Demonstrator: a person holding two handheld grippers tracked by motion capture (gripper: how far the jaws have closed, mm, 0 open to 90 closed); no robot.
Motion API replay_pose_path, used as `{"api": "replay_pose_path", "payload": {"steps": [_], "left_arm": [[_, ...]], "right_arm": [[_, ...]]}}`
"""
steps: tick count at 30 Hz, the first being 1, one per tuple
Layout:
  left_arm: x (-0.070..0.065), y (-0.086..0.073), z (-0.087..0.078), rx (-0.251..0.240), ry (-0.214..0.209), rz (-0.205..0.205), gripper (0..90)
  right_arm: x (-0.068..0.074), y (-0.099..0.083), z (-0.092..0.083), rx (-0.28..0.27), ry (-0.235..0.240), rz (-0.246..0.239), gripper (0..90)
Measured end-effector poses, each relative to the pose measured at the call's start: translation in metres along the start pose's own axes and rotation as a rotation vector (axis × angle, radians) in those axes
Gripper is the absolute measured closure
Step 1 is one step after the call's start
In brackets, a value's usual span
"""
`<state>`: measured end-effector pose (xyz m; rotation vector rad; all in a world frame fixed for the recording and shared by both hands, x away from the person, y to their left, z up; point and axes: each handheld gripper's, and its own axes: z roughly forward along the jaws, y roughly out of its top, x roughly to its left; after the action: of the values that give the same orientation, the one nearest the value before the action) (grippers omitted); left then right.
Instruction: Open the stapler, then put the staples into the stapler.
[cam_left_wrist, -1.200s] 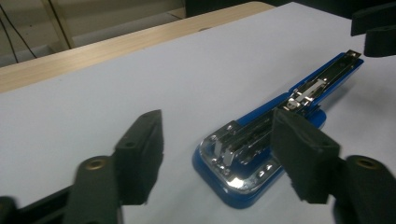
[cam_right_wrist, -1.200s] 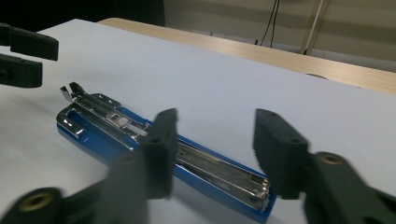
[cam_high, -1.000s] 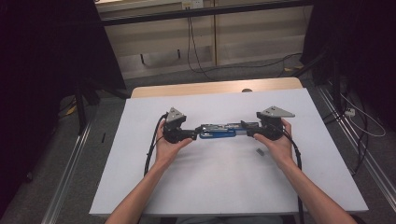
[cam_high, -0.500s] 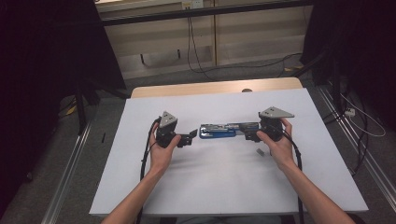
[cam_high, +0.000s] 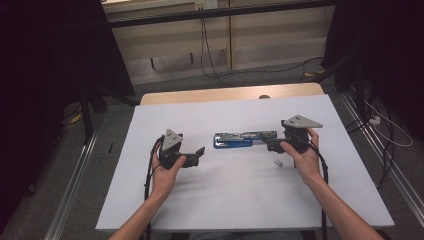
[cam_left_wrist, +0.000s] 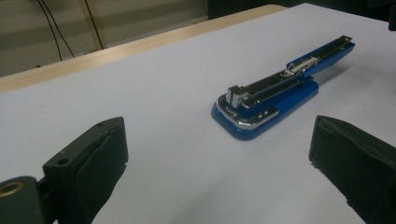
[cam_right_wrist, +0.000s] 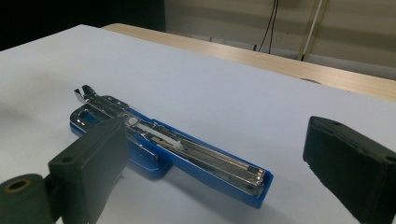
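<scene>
Table (cam_high: 235, 200): white top, fills mid frame in high view; bare wood strip along far edge.
Stapler (cam_high: 244, 139): blue w/ chrome, opened out flat, lies lengthwise just above ctr of frame in high view, on white top. Base end toward frame L, magazine arm stretches R. In left gripper view (cam_left_wrist: 275, 93) sits upper R of ctr; in right gripper view (cam_right_wrist: 173, 149) runs from mid L to lower ctr.
Right gripper (cam_high: 272, 145): R of ctr in high view, held in person's hand, grey plate on top. Jaws wide apart, just been opening; nothing pinched. Stapler's R end just beside tips; in right gripper view arm end lies between the 2 black jaws, no pad pressing on it.
Left gripper (cam_high: 197, 156): L of ctr in high view, in hand, apart from stapler. Jaws wide open, empty; stapler ahead, beyond tips in left gripper view.
Small white bit (cam_high: 279, 162): on table, just below right gripper; too small to ID.
</scene>
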<state>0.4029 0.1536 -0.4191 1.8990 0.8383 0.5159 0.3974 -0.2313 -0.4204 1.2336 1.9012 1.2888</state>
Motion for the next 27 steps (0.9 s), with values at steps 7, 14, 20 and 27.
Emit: {"api": "replay_pose_path", "payload": {"steps": [7, 14, 20, 27], "left_arm": [[0.0, -0.005, -0.015, -0.021, 0.0, -0.008, 4.9], [-0.001, -0.012, -0.028, -0.018, 0.005, -0.026, 4.5], [-0.002, -0.019, -0.038, -0.023, 0.022, -0.024, 4.5], [-0.011, -0.024, -0.053, -0.047, -0.003, -0.021, 4.7]], "right_arm": [[-0.002, 0.0, -0.005, 0.008, -0.001, -0.004, 7.2], [-0.004, 0.004, -0.01, 0.043, 0.02, -0.031, 6.0], [-0.007, -0.001, -0.019, 0.086, 0.051, -0.009, 10.0], [-0.011, -0.005, -0.03, 0.122, 0.058, 0.016, 10.0]]}}
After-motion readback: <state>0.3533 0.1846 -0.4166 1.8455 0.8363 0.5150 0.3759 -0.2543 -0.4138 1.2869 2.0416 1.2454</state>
